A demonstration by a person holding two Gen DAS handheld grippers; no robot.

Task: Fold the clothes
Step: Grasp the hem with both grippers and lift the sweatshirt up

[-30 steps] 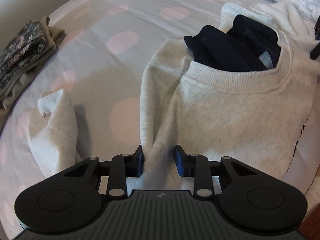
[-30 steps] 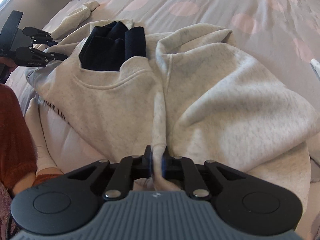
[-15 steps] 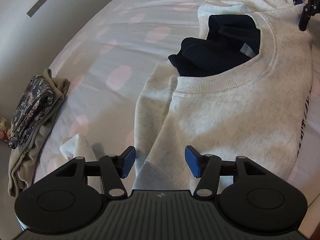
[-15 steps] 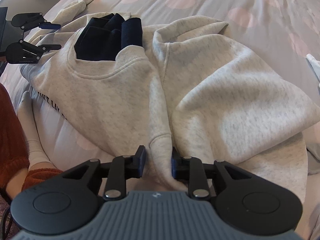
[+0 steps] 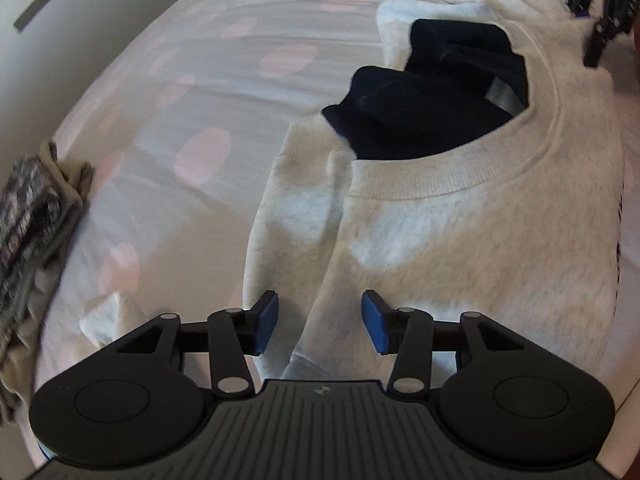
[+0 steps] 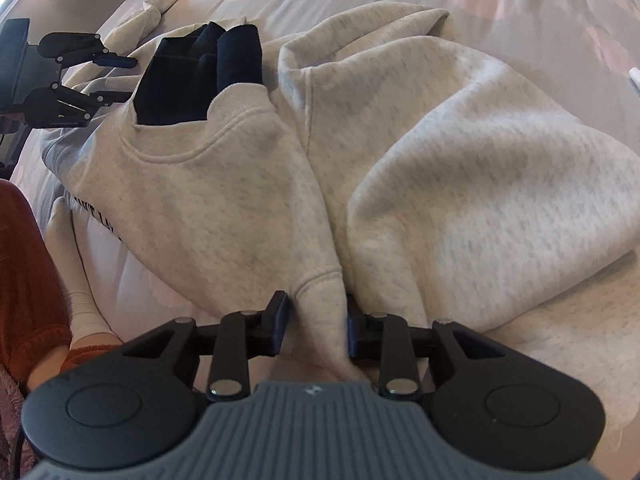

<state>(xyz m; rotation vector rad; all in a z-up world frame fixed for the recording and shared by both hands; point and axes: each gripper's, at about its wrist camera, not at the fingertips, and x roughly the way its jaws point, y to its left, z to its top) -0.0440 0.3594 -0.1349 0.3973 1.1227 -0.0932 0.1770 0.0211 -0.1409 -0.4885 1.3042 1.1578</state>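
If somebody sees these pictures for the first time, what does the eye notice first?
A light grey sweatshirt lies spread over the pink-dotted bedsheet, with a dark navy garment showing inside its neck opening. Both grippers sit at its near edge: the left gripper open over it, the right gripper open around a fold.

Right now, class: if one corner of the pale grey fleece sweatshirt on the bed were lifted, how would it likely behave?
The pale grey fleece sweatshirt would probably droop and trail, since it already lies in soft folds. Its thick ribbed collar suggests some weight. The dark navy garment bunched in the neck opening may slide out.
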